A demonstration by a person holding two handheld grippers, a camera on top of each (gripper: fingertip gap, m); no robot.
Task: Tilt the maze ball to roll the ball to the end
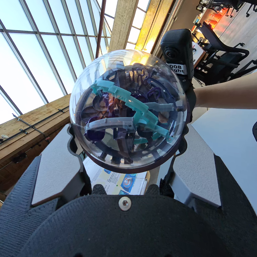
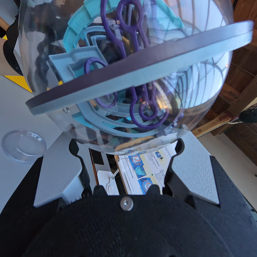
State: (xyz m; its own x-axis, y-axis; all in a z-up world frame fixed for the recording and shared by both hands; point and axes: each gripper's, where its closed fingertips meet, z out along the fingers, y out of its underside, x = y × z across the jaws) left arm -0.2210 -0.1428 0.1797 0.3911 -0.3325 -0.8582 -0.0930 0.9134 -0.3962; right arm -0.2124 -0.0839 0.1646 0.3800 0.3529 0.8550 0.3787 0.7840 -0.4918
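The maze ball (image 1: 128, 109) is a clear sphere with teal, grey and purple tracks inside and a dark ring around its middle. It is held up in the air, tilted. My left gripper (image 1: 127, 139) clamps it between its two wide-spread fingertips at the ring. My right gripper (image 2: 125, 147) clamps the maze ball (image 2: 139, 66) from another side, its fingertips against the clear shell. The right gripper's black camera body (image 1: 178, 55) and a person's forearm (image 1: 225, 94) show behind the sphere in the left wrist view. I cannot make out the small steel ball inside.
A clear round stand ring (image 2: 23, 146) lies on the white table (image 2: 12, 111) at the left. A printed instruction sheet (image 2: 147, 171) lies below the sphere. Wooden beams (image 2: 243, 77) stand to the right. Skylight panes (image 1: 34, 55) fill the upper left.
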